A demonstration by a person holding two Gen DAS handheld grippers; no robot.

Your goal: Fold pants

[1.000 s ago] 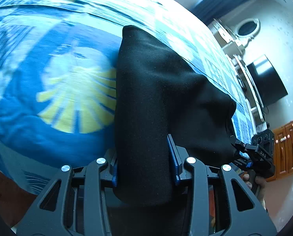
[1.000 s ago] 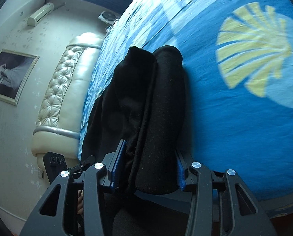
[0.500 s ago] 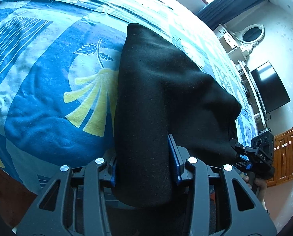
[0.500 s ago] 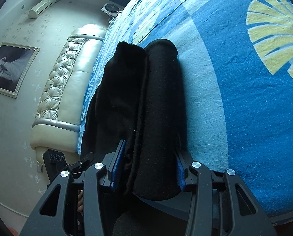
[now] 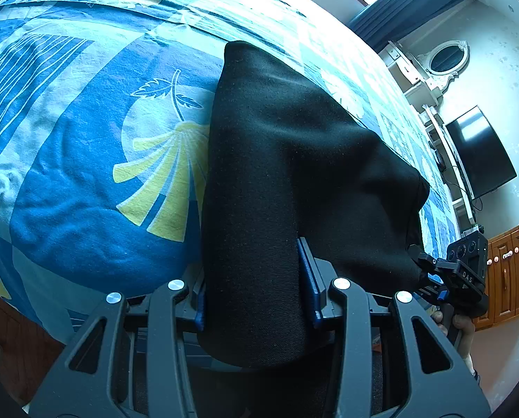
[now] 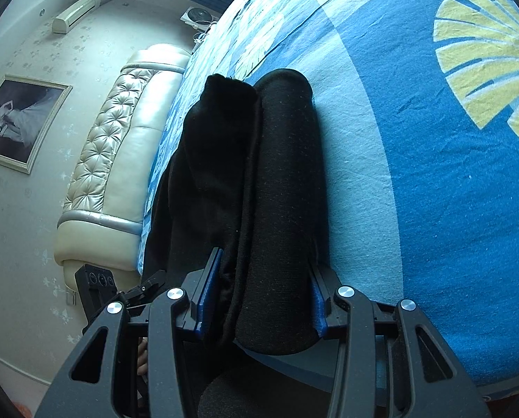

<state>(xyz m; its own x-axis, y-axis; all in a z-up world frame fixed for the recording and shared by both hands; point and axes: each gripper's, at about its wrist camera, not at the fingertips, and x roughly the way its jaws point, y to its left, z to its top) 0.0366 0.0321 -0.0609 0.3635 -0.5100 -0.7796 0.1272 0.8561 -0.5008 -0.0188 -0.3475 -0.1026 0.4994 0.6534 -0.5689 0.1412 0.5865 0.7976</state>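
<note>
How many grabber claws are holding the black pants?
2. The left gripper pinches one end of the pants; the right gripper pinches the other.

Place: home bedroom.
Bed: blue patterned bedspread (image 5: 85, 181); cream tufted headboard (image 6: 120, 146).
Walls: framed photograph (image 6: 19, 122), air conditioner (image 6: 76, 12), flat television (image 5: 479, 153), oval mirror (image 5: 446, 57).
Furnishings: wooden cabinet (image 5: 510, 271); dark curtain (image 5: 409, 3).

The left gripper (image 5: 256, 296) is clamped on a thick fold of the black pants (image 5: 294, 181) at the bed's near edge. The right gripper (image 6: 259, 299) is clamped likewise on layered folds; both point forward, roughly parallel.
</note>
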